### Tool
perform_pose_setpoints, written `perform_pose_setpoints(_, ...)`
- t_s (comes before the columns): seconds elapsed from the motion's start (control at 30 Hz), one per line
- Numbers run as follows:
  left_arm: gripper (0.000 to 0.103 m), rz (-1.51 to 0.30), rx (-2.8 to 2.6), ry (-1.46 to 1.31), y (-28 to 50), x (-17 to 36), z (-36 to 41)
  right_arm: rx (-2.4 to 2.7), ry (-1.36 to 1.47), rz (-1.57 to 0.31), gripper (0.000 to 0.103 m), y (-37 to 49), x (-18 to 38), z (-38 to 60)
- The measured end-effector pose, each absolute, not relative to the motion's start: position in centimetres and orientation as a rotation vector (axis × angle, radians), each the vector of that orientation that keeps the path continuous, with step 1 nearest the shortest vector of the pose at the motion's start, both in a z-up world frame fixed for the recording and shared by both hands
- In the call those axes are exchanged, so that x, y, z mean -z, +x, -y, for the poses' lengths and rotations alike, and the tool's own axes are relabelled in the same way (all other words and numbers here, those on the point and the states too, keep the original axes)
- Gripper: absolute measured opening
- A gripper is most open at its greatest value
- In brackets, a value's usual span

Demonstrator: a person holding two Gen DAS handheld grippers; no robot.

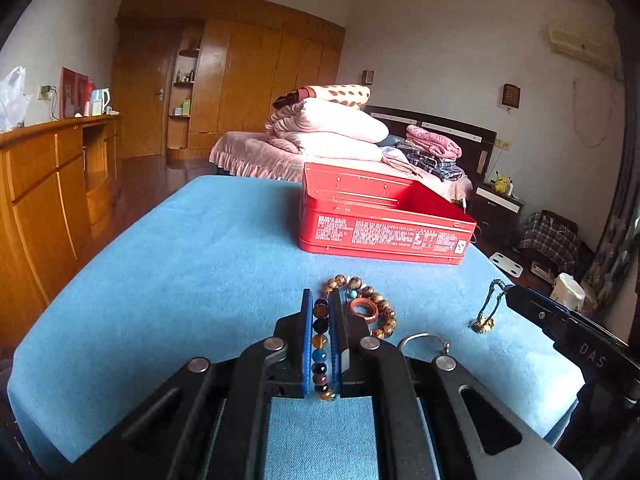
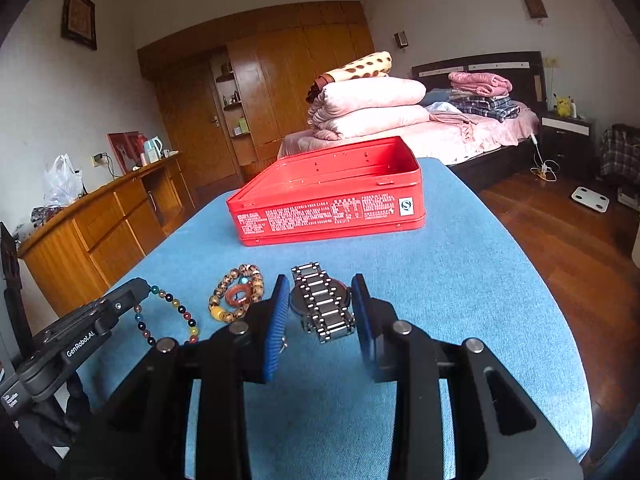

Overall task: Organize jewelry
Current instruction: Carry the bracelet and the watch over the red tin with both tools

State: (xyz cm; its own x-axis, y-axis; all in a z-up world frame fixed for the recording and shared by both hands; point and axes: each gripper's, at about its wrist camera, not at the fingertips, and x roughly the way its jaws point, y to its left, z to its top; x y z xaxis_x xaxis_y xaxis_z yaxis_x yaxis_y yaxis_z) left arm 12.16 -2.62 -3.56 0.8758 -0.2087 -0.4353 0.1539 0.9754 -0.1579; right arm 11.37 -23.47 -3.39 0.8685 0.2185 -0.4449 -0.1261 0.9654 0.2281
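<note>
My left gripper [image 1: 322,300] is shut on a bracelet of many-coloured beads [image 1: 321,344], which runs along between its blue pads. From the right wrist view that bracelet [image 2: 172,316] hangs in a loop from the left gripper [image 2: 136,292]. My right gripper [image 2: 320,292] is shut on a steel link watch [image 2: 322,306], pads against both sides of its case. Its tip [image 1: 516,296] shows at the right of the left wrist view, with a dark strand and a gold-coloured piece [image 1: 483,324] hanging by it. An open red tin box [image 2: 332,216] stands farther back on the blue cloth.
A brown wooden-bead bracelet [image 1: 378,306] with a red-brown ring [image 1: 362,310] inside it lies on the blue table cloth [image 1: 180,260]. A metal hoop [image 1: 424,342] lies beside my left gripper. Past the table are a bed with folded bedding and wooden cupboards.
</note>
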Motion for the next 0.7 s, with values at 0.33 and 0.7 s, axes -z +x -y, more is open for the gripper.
perform_pose_setpoints(0.33, 0.008, -0.429, 0.207, -0.132, 15.2, 0.8, 3.4, -0.194, 0.195, -0.459, 0.03, 14.0, 0.9, 23.5)
perform_pose_setpoints(0.7, 0.008, -0.375, 0.228, -0.117, 19.8, -2.9, 5.0, -0.18, 0.18, -0.436, 0.03, 19.1, -2.0, 24.0)
